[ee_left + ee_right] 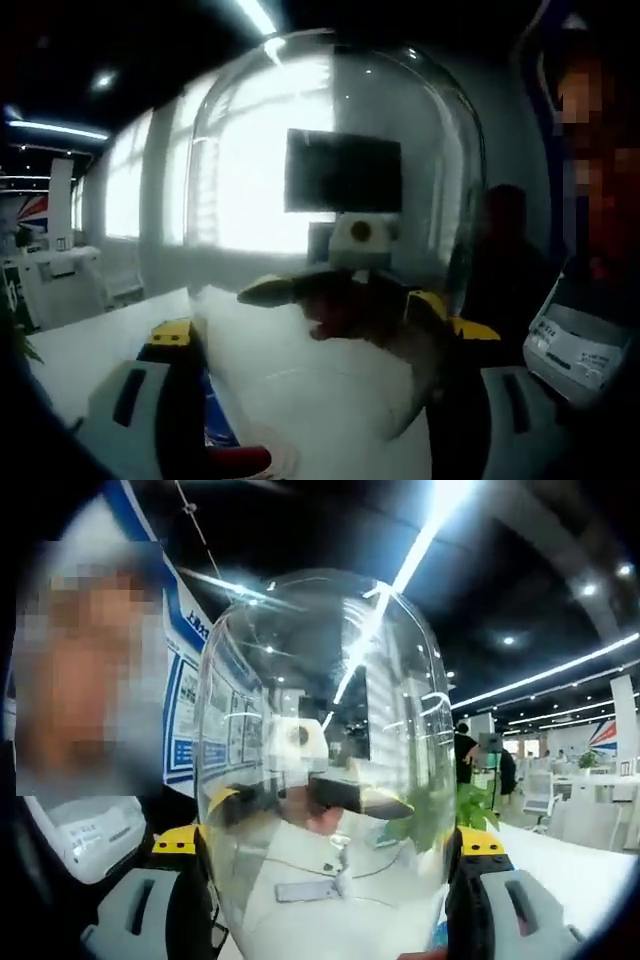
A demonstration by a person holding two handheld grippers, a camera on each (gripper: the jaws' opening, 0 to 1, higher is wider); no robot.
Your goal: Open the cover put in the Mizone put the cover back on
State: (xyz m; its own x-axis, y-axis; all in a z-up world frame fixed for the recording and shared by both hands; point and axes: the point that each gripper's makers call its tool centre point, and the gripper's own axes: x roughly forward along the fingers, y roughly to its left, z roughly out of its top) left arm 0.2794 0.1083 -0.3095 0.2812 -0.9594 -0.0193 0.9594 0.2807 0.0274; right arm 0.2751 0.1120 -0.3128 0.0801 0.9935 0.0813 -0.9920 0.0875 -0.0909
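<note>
Left tool (320,400) and right tool (335,895) both pinch the clear dome cover (330,200) upright between them.

The cover (330,200) looks like clear, glossy, smooth glass or plastic.

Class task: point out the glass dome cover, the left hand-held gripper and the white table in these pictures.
glass dome cover (330,200), left gripper view, clear wall.
left hand-held gripper (330,420), left gripper view, midway between its jaws.
white table (560,865), right gripper view, bare top.
</note>
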